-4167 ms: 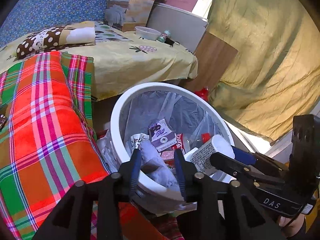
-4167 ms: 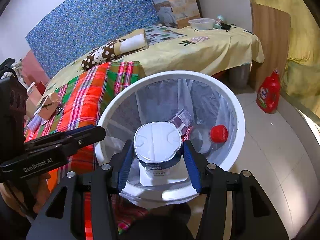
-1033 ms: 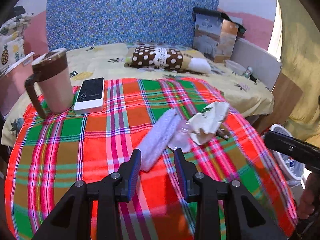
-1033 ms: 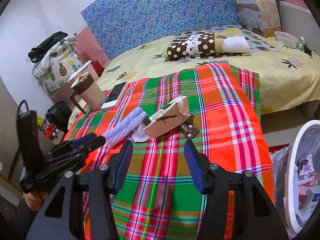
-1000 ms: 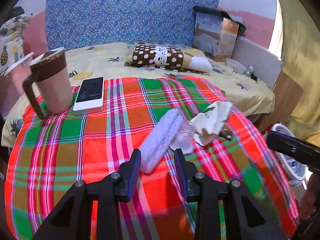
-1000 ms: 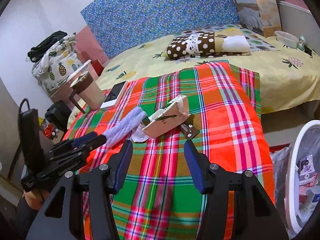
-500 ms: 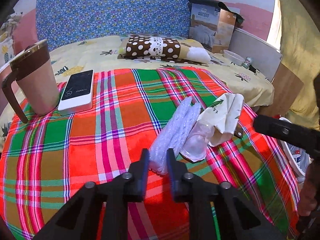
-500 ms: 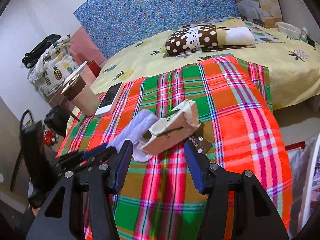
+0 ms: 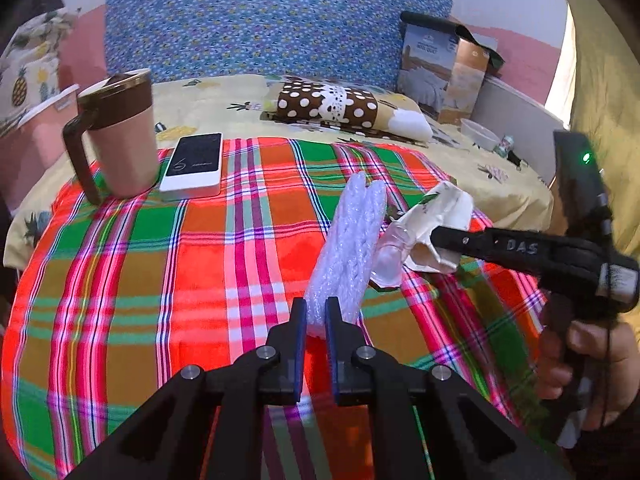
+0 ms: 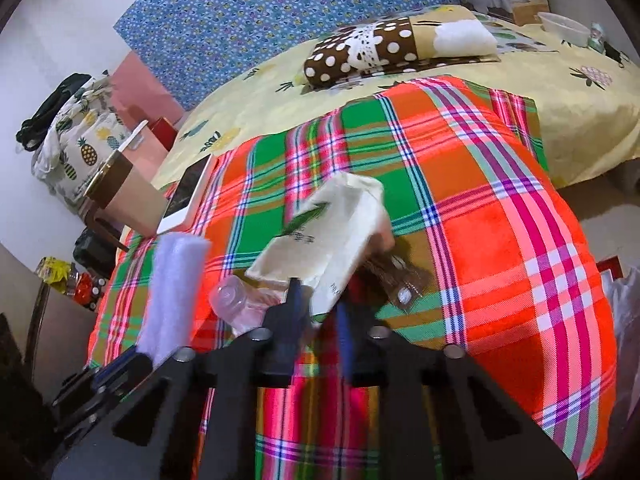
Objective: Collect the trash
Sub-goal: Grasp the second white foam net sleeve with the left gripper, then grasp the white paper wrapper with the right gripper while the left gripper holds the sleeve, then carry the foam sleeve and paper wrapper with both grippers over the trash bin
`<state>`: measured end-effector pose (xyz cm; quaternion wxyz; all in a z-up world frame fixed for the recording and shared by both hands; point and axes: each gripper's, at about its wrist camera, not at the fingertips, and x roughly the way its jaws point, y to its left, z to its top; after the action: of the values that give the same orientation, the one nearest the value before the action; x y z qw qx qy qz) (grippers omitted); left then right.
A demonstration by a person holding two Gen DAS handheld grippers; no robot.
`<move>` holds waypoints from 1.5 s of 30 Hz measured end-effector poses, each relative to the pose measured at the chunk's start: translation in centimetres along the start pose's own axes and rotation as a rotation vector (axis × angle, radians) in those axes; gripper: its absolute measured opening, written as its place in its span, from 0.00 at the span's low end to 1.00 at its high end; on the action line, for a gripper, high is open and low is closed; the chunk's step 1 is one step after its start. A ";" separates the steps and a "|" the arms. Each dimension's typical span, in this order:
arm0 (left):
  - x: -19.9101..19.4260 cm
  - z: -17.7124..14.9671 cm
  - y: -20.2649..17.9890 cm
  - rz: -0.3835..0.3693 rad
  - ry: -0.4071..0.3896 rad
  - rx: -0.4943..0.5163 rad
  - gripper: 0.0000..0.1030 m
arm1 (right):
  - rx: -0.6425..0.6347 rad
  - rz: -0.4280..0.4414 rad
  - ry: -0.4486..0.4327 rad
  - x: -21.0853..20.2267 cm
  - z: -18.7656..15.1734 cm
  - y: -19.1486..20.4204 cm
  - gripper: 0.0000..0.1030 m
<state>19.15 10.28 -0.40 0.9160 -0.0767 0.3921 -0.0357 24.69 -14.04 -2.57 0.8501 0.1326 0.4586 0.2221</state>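
Midway through collection, judging by litter left on the plaid red-green-orange cloth (image 9: 240, 264). Left gripper (image 9: 315, 314) clamped tight on a long white knobbly foam wrapper (image 9: 352, 240). Right gripper (image 10: 320, 300) closing on a crumpled cream paper carton (image 10: 328, 232). Clear plastic scrap (image 10: 240, 300) and brown sachet (image 10: 400, 280) remaining. No bin visible.

My left tongs (image 9: 315, 314) are matte black plastic with blue pads inside the fingers and round silver screws on the arms. My right tongs (image 10: 318, 304) match; from the left camera I read "DAS" in white, a green light, and a dark cable by my hand (image 9: 592, 372).
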 end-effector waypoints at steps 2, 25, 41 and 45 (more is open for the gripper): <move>-0.6 -0.2 0.0 -0.003 -0.010 -0.022 0.09 | 0.000 0.005 -0.004 -0.5 0.0 -0.2 0.11; -5.5 -4.5 -6.4 -0.110 -0.034 -0.070 0.09 | -0.114 -0.004 -0.104 -10.0 -4.3 -2.0 0.09; -7.2 -5.8 -12.7 -0.132 -0.036 0.001 0.09 | -0.122 -0.057 -0.172 -13.9 -6.1 -4.5 0.08; -7.1 -5.9 -14.0 -0.150 -0.031 0.020 0.09 | -0.107 -0.068 -0.188 -14.5 -6.3 -5.3 0.09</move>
<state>9.86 -3.33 3.03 0.9175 -0.0974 0.3705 -0.1068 13.78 -25.75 2.22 0.9023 0.0915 0.3687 0.2039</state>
